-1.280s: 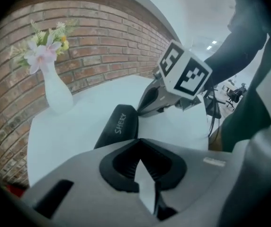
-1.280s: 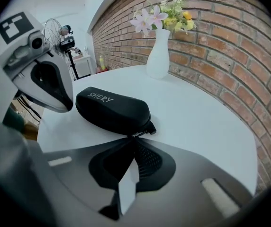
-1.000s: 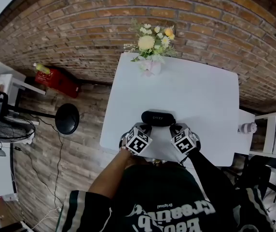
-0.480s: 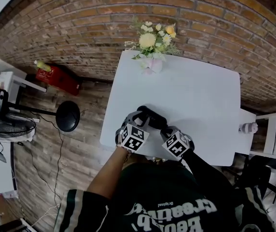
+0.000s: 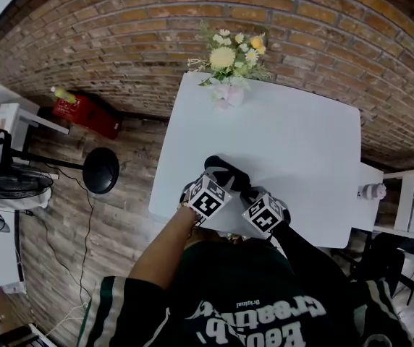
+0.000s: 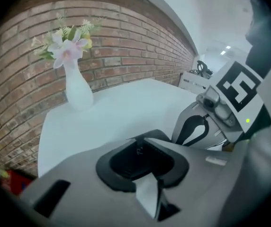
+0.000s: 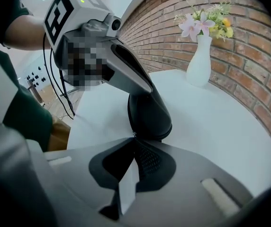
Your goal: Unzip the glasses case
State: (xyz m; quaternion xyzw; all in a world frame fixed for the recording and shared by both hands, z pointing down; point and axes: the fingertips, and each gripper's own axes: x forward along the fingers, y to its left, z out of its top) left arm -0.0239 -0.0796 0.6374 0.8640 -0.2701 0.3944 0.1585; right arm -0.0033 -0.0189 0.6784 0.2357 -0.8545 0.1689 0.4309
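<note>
Right tool pinching zipper pull; left tool just opening, glasses case beyond its tips, unclamped. Clamp left first, then draw right along the seam.

A white counter stands with its far edge against a curved red-brick wall, a vase of flowers at that edge, over a wood-plank floor carrying a red crate and a fan.
</note>
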